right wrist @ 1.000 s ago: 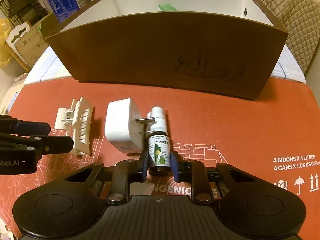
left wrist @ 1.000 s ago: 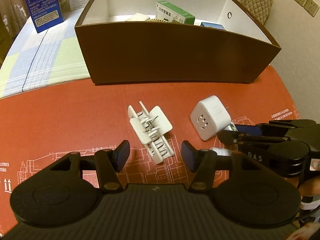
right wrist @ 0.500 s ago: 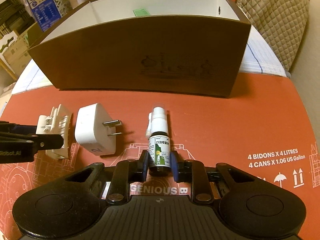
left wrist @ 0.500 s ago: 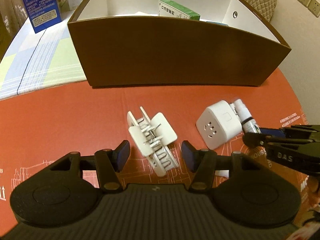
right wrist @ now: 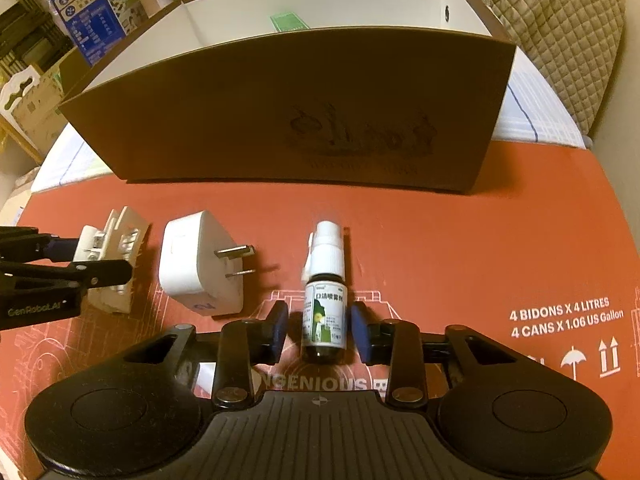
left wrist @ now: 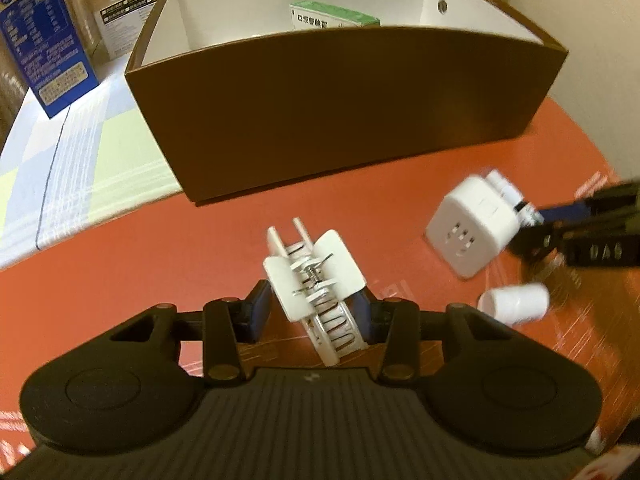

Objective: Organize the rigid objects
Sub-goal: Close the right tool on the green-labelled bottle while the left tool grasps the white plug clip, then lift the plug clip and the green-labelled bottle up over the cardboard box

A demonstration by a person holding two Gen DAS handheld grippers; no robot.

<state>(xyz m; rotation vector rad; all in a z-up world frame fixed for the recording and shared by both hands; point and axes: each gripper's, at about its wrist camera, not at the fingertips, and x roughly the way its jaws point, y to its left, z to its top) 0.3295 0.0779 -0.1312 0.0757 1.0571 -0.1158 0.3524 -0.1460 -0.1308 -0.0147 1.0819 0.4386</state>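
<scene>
Closing on the white hair clip [left wrist: 316, 292], the left claw [left wrist: 310, 314] nears a grip — right claw [right wrist: 319, 330] opening, pads clear of the spray bottle [right wrist: 325, 304]; next, lift the clip into the brown box [left wrist: 340, 108].

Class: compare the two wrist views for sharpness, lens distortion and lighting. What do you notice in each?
Left wrist view: motion-smeared, blurring the white plug adapter and hair clip; right wrist view: sharp, the spray bottle label crisp; both: warm dim light, fisheye bowing the brown box.

The left gripper [left wrist: 312, 312] has come down closing around the clip [left wrist: 316, 284]; the right gripper [right wrist: 320, 328] is opening off the bottle [right wrist: 325, 312].
</scene>
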